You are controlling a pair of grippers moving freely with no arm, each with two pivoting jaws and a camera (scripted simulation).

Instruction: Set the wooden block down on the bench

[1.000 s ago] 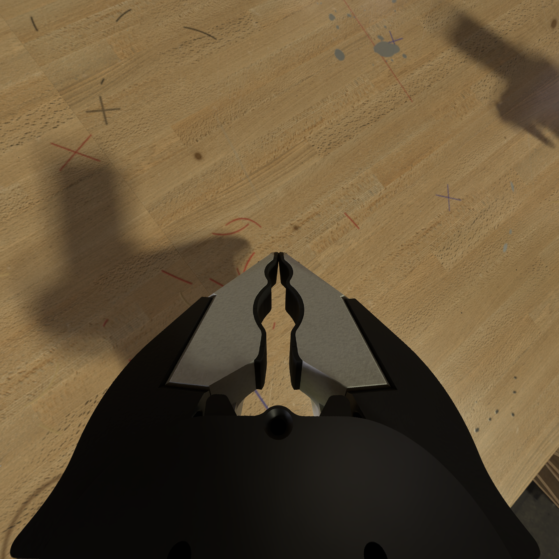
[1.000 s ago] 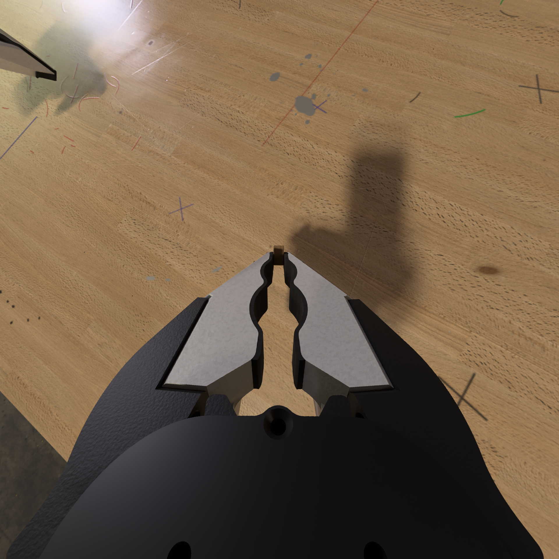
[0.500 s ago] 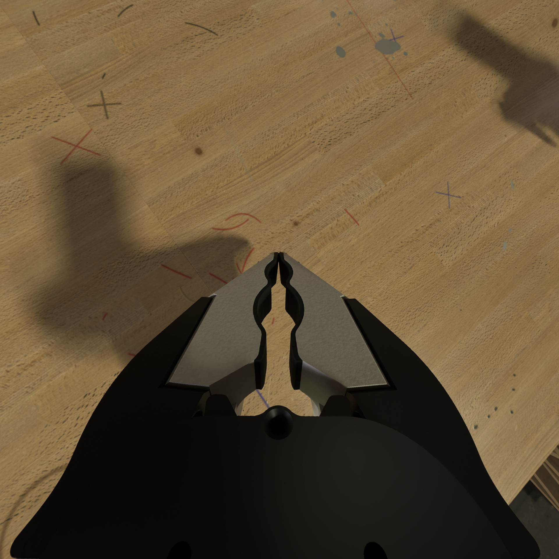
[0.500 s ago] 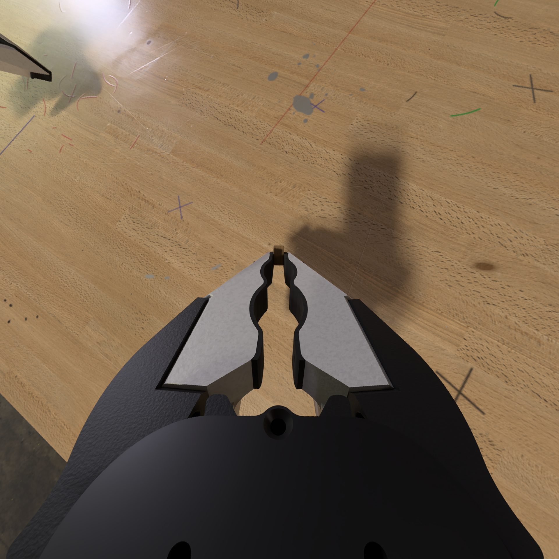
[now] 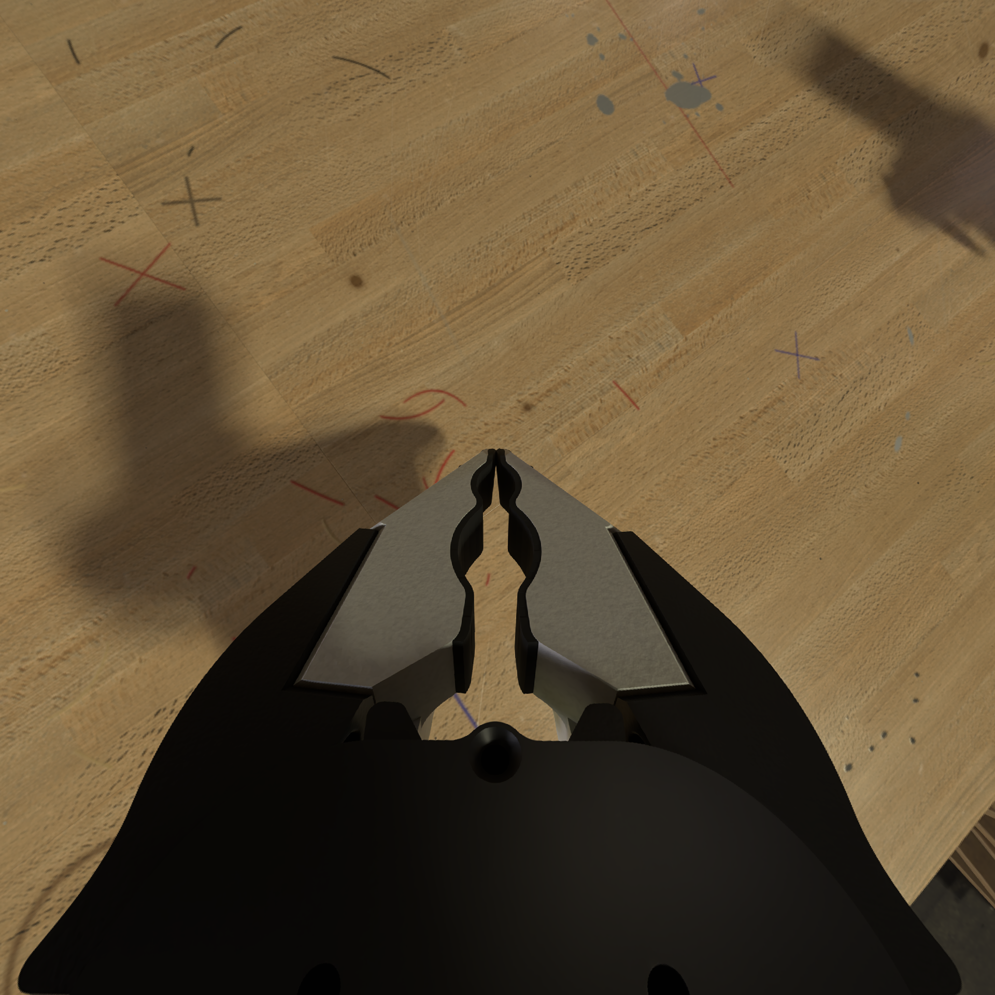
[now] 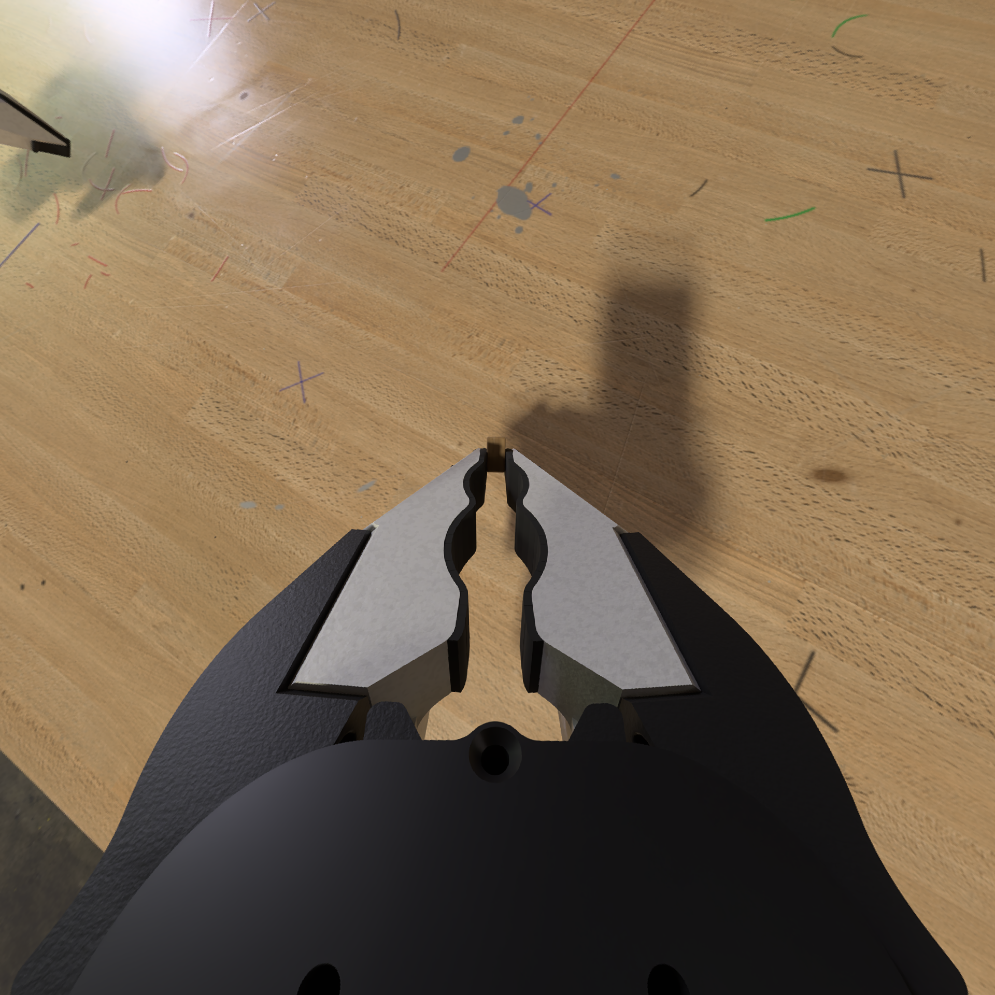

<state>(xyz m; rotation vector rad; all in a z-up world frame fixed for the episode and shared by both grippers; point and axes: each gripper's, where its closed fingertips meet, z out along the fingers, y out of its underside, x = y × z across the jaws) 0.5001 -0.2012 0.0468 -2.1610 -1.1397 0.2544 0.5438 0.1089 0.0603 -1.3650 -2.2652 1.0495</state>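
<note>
My right gripper (image 6: 496,455) is shut on a small wooden block (image 6: 496,451), pinched at the very fingertips; only a thin brown sliver of it shows between them. It hangs above the wooden bench (image 6: 700,484), and its shadow falls on the bench just ahead to the right. My left gripper (image 5: 496,453) is shut and empty, its tips touching, above the same bench (image 5: 592,269). The left gripper's tip (image 6: 51,144) also shows at the far left edge of the right wrist view.
The bench top bears pen crosses, red lines and grey paint spots (image 6: 514,202). Its edge runs at the lower left in the right wrist view (image 6: 59,802) and at the lower right in the left wrist view (image 5: 953,856). A bright glare (image 6: 145,32) lies at the upper left.
The right gripper with the block has drifted slightly, the bench marks shifting a little down and left in its view. The left view barely shifts. Both grips are unchanged.
</note>
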